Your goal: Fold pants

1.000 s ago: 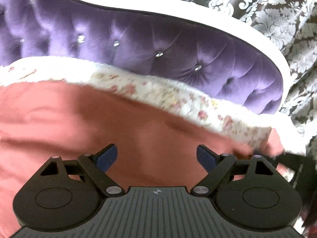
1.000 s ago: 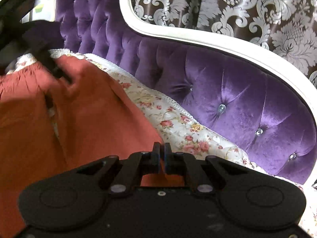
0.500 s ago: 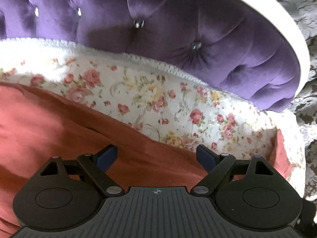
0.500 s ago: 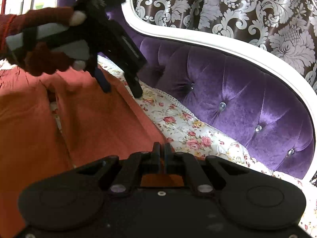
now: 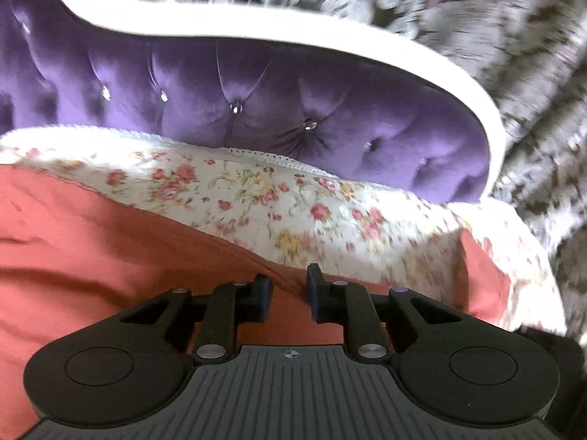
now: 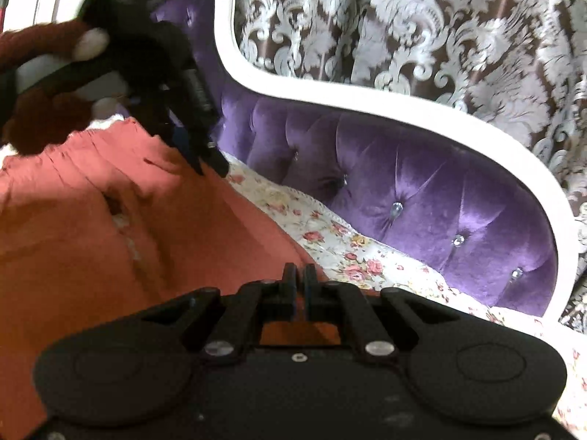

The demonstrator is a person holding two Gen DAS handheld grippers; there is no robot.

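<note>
Salmon-red pants [image 5: 91, 256] lie spread on a floral seat cover [image 5: 256, 190]; they also show in the right wrist view [image 6: 91, 238]. My left gripper [image 5: 288, 293] has its jaws nearly closed on the pants' far edge, with red cloth between the blue pads. In the right wrist view the left gripper [image 6: 205, 157] shows held by a gloved hand, tips down on the pants' upper edge. My right gripper [image 6: 299, 286] is shut on the pants' edge at the leg end.
A purple tufted sofa back [image 5: 256, 102] with a white frame [image 6: 403, 106] curves behind the seat. A damask-patterned curtain [image 6: 440, 18] hangs behind it. The seat's right end [image 5: 513, 256] drops off close to the pants' far corner.
My left gripper's jaws have gone from wide open to nearly closed on the pants' far edge. The right gripper stays shut on the cloth.
</note>
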